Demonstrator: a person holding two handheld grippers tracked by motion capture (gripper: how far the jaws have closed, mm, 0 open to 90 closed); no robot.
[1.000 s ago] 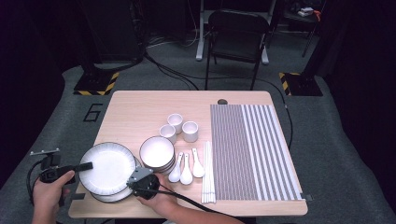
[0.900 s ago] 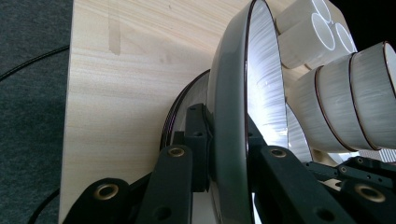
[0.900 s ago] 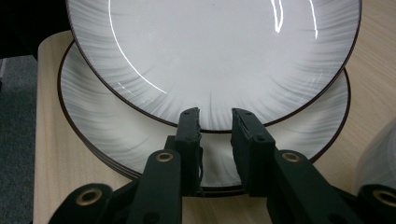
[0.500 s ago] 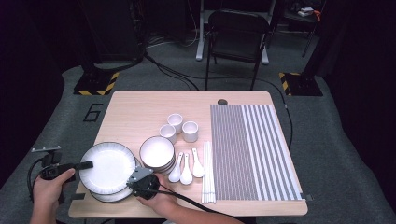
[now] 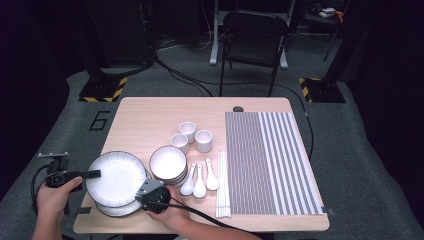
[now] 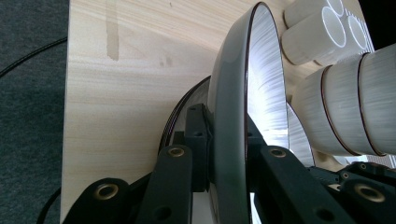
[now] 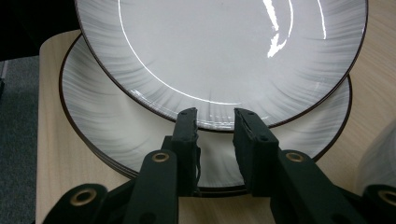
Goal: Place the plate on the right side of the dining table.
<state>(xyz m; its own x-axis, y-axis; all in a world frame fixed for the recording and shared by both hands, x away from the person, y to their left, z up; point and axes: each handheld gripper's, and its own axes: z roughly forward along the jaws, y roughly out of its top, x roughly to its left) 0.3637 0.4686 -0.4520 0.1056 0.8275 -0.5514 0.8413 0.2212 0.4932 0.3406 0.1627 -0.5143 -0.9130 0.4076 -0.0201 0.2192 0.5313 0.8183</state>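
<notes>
top plate [image 5: 116, 177]: round, white with faint grey brushed streaks toward the edge and a thin dark brown rim line; glossy, light glints on it in the right gripper view [image 7: 219, 56]
place: front-left of the bench [image 5: 150, 115], lifted just above the plate stack [image 5: 120, 209], at 9 o'clock of the stacked bowls [image 5: 168, 164]
tilt: in the left gripper view the plate [image 6: 243, 121] stands edge-on
left gripper [image 5: 92, 174]: fingers narrow, clamped on the plate's rim at its 9 o'clock
right gripper [image 7: 214, 140]: at the plate's 5 o'clock; fingers part-open, just been opening, the rim at their tips, not pressing on it
stack below: same grey-streaked pattern, same dark rims
</notes>
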